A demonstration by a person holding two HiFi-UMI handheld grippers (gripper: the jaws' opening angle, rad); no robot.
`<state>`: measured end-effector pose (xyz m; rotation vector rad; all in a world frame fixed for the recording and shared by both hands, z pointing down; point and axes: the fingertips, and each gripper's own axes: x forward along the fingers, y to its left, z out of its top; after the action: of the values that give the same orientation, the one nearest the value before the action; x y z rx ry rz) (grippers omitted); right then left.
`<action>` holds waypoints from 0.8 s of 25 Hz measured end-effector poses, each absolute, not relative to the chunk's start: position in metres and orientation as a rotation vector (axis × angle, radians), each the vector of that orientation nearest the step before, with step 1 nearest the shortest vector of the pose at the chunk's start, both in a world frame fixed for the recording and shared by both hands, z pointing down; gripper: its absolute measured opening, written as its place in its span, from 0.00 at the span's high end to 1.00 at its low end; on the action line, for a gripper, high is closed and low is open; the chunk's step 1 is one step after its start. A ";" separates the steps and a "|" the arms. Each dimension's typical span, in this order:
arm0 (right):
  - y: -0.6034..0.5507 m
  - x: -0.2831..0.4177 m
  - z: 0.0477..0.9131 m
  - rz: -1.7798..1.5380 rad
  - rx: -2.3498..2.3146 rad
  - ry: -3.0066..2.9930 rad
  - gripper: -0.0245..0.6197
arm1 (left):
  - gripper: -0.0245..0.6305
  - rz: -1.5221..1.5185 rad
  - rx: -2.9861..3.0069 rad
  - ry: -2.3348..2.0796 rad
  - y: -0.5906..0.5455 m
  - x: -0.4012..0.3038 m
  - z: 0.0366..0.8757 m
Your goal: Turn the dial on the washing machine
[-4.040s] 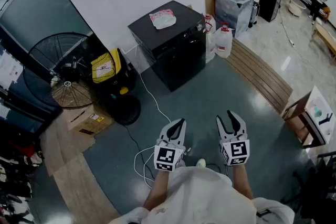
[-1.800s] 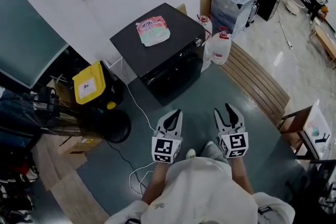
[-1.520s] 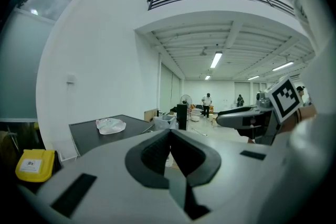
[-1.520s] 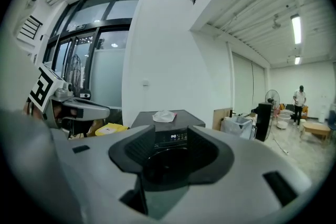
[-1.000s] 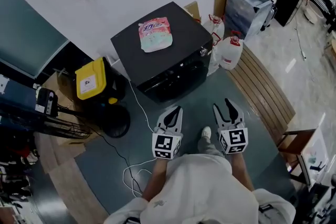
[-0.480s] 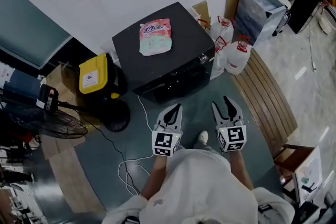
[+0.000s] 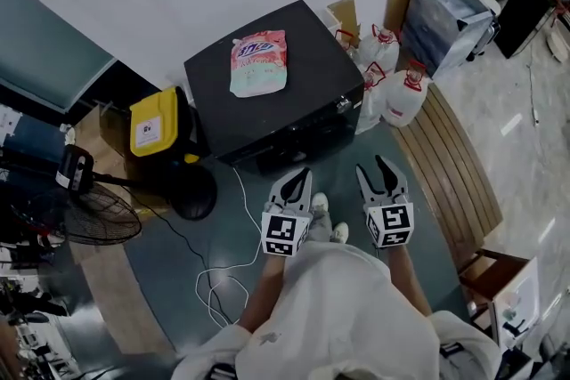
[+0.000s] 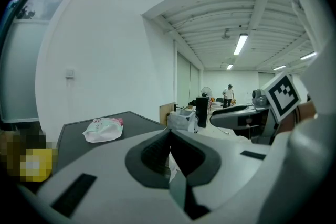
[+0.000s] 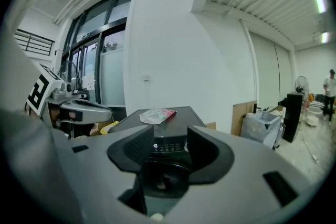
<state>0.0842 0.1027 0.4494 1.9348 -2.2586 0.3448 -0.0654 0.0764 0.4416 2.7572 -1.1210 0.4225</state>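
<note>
**Short of the machine, dial not yet in reach**

The washing machine sits just above the middle of the head view, a black box against the white wall with a pink pouch lying flat on its lid. The dial is the small bright knob at the right end of its front edge, right of centre in that frame. Both my tools hang below it over the floor, well apart from the front panel.

On my left gripper the fingers are closed together with nothing between them. On my right gripper the fingers stand apart and empty. Through that gap in the right gripper view I see the lit control strip in the middle of the frame.

I judge the dial to be hard, small and smooth, likely a slick rim that gives the pads little to bite on. It is fixed to a heavy cabinet that will not shift, so only the knob should turn, probably against light clicks. I would take it with the right fingers, one pad on each side of the rim, square to its face, then roll the wrist. An off-centre pinch would probably slip off.
</note>
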 end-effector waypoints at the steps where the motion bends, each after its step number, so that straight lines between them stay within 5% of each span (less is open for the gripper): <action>1: 0.097 0.086 0.451 0.345 1.931 -2.255 0.64 | 0.94 0.425 2.754 -1.116 0.072 -0.063 0.445; 20: -0.006 0.102 0.501 0.384 1.885 -2.135 0.64 | 0.94 0.375 2.672 -0.980 -0.035 -0.038 0.504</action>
<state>0.1017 -0.0057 0.5014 1.8852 -2.1348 0.3841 -0.0376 -0.0349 0.5045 2.6720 -0.9799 0.3748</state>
